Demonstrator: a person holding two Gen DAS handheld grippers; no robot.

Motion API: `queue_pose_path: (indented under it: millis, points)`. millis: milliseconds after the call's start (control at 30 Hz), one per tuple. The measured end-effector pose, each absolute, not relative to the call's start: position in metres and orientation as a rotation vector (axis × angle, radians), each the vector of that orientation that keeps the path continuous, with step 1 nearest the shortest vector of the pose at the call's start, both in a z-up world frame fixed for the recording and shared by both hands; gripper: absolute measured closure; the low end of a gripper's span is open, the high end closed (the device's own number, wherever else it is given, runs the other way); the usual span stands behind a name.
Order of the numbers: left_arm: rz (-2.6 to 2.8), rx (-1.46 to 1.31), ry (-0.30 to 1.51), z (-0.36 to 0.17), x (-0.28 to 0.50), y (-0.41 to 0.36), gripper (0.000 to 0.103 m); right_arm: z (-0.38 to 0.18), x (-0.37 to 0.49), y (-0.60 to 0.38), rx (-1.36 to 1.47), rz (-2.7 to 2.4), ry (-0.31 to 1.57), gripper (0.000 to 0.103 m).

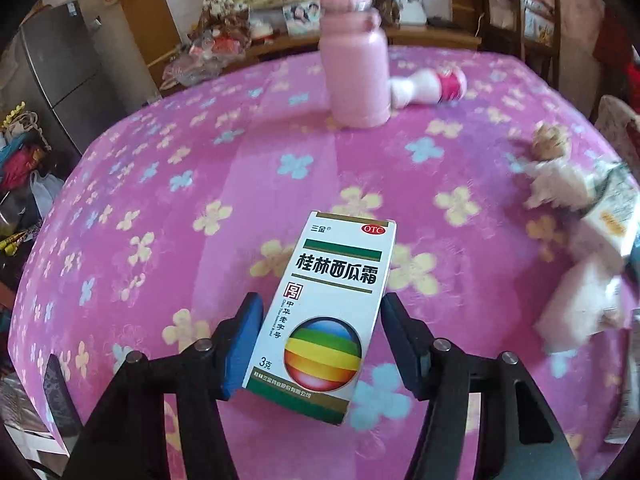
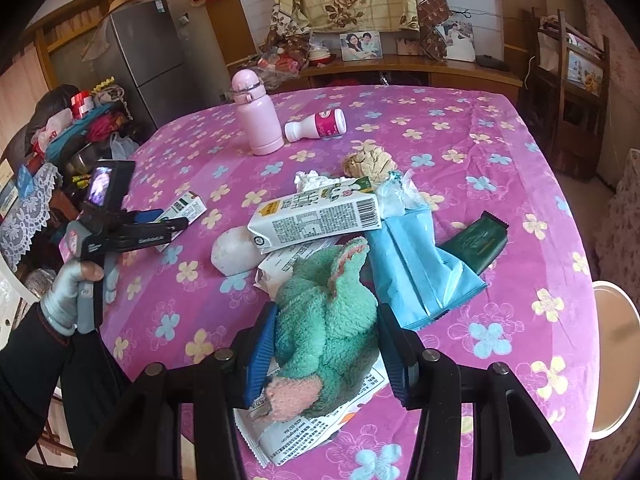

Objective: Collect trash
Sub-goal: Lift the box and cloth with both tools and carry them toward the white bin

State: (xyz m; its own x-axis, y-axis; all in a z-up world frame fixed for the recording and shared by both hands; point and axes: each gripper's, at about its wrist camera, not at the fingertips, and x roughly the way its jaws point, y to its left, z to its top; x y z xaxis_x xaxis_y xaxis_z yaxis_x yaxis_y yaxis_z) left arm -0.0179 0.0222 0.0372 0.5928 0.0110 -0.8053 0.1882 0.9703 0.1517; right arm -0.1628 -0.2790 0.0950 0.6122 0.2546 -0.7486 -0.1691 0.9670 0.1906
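My left gripper [image 1: 322, 340] is shut on a white medicine box [image 1: 326, 312] with a rainbow ball print, held just above the pink flowered tablecloth [image 1: 180, 208]. The same box [image 2: 182, 212] shows in the right wrist view, in the left gripper [image 2: 176, 224]. My right gripper [image 2: 324, 356] is shut on a green plush toy [image 2: 326, 320] over a heap of trash: a white milk carton [image 2: 316, 216], a blue packet [image 2: 416, 272], a dark green wrapper [image 2: 476, 246], printed paper [image 2: 300, 436] and crumpled tissue [image 2: 234, 252].
A pink flask [image 1: 354, 56] stands upright at the far side, with a small white and pink bottle [image 1: 430, 86] lying beside it. A crumpled brown paper ball [image 2: 368, 164] lies behind the heap. A fridge [image 2: 148, 56] and clutter stand left; a stool [image 2: 614, 356] right.
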Motion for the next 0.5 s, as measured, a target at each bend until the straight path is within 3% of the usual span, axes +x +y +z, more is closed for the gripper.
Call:
queue_pose_path:
  millis: [233,500]
  points:
    - [-0.254,0.180,0.855,0.092,-0.062,-0.029,0.041,0.105,-0.176,-0.304,0.130,0.218,0.841,0.051]
    - [-0.510,0.187,0.817,0.130,-0.107,-0.143,0.041,0.108,-0.203,-0.375,0.185,0.089,0.811,0.051]
